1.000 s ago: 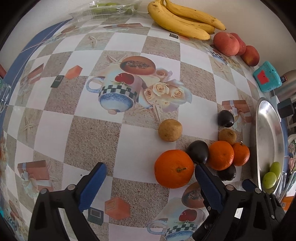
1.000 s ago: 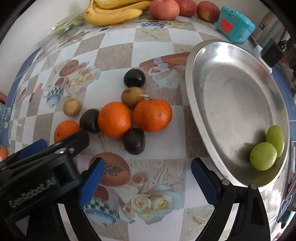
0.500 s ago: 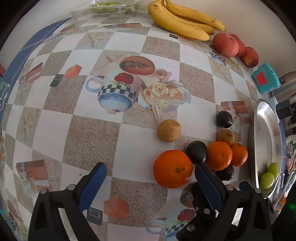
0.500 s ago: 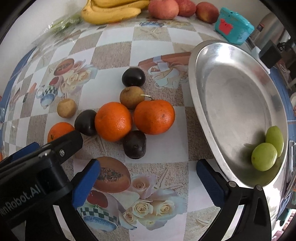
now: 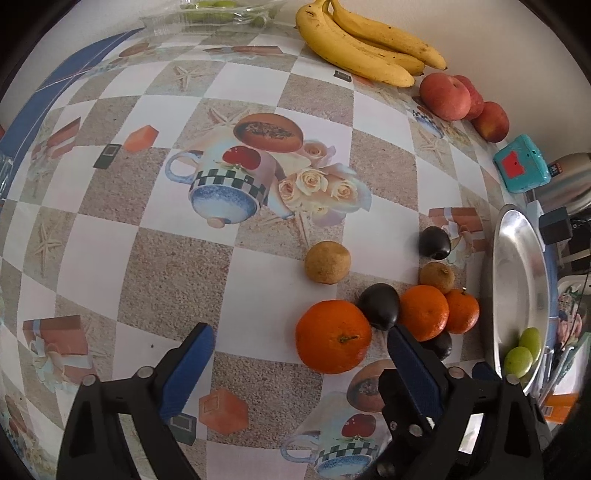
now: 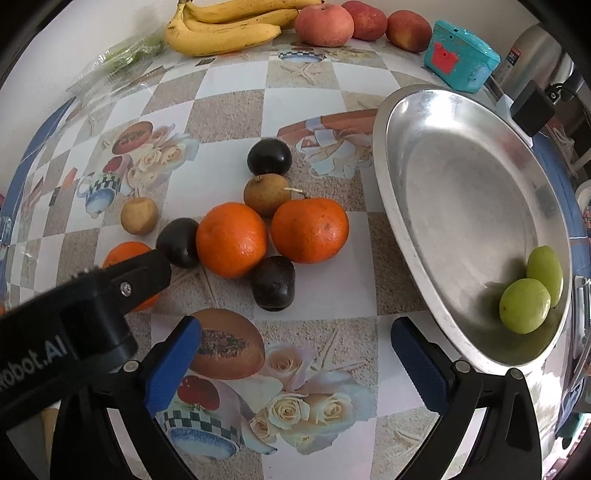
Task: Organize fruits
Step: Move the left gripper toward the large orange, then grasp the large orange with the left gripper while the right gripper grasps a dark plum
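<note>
A silver tray (image 6: 402,206) sits at the right side of the worktop (image 5: 155,258), and everything here reads best from it. 2 green grapes (image 6: 532,291) lie touching each other at its near end; the rest of the tray is bare metal. Beyond its far rim stand a teal box (image 6: 460,55), a steel flask (image 6: 535,48) and a small black block (image 6: 533,107), the flask cut off by the picture's edge. Far back from the tray, against the wall, lie a bunch of bananas (image 5: 365,48), 3 red apples (image 5: 461,99) and a clear plastic bag (image 5: 218,11) whose green contents are hard to make out.

Just left of the tray is a tight cluster: 2 oranges (image 6: 269,236) side by side, a brown fruit (image 6: 266,195) behind them, a dark plum (image 6: 269,157) further back, another dark plum (image 6: 274,282) in front and a third (image 6: 179,242) at their left. Further from the tray lie a second brown fruit (image 5: 327,262) and a lone orange (image 5: 332,336).

The left claw (image 5: 299,360) hovers with its jaws closing, still wide apart and gripping nothing; the lone orange sits just ahead, near the right-hand finger. In the right wrist view its black body hides part of that orange. The right claw (image 6: 295,347) stands wide apart and empty, the front plum just ahead of the gap and the tray's near rim beside its right finger.
</note>
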Action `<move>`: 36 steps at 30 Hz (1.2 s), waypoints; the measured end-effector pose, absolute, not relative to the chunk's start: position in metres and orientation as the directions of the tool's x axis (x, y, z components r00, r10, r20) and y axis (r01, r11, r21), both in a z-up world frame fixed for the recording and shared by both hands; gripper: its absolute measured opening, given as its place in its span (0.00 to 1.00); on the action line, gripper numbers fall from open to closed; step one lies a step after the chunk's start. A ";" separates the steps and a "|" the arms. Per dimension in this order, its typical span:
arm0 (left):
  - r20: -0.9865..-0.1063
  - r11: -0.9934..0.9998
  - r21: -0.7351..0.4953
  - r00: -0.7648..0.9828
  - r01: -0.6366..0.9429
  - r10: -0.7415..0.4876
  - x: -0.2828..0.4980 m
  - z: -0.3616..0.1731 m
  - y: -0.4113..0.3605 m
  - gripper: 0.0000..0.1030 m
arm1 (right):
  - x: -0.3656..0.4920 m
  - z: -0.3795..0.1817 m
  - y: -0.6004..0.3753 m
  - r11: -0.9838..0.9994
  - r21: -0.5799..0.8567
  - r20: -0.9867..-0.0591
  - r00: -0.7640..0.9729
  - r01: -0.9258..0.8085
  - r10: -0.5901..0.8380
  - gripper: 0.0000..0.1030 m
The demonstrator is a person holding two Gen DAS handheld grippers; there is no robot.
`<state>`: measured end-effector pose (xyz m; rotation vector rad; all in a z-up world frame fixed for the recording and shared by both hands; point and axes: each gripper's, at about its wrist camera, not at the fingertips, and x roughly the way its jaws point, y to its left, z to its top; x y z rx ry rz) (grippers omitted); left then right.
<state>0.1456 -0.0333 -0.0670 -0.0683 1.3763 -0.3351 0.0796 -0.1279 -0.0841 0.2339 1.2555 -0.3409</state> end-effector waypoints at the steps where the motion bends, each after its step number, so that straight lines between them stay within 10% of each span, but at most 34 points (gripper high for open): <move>1: -0.949 0.950 -0.245 0.155 0.196 -0.276 0.144 -0.067 -0.035 0.91 | 0.079 -0.078 -0.131 0.927 -0.011 -0.952 0.280 0.376 -0.125 0.99; 22: -0.924 0.921 -0.319 0.141 0.226 -0.354 0.142 -0.061 -0.037 0.42 | 0.075 -0.062 -0.133 0.935 -0.004 -0.940 0.317 0.355 -0.124 0.99; 31: -0.927 0.928 -0.309 0.150 0.208 -0.343 0.142 -0.058 -0.030 0.41 | 0.076 -0.062 -0.135 0.932 0.011 -0.941 0.319 0.363 -0.113 0.99; 36: -0.930 0.937 -0.297 0.168 0.182 -0.327 0.143 -0.055 -0.022 0.41 | 0.080 -0.072 -0.140 0.928 0.035 -0.955 0.285 0.372 -0.078 0.67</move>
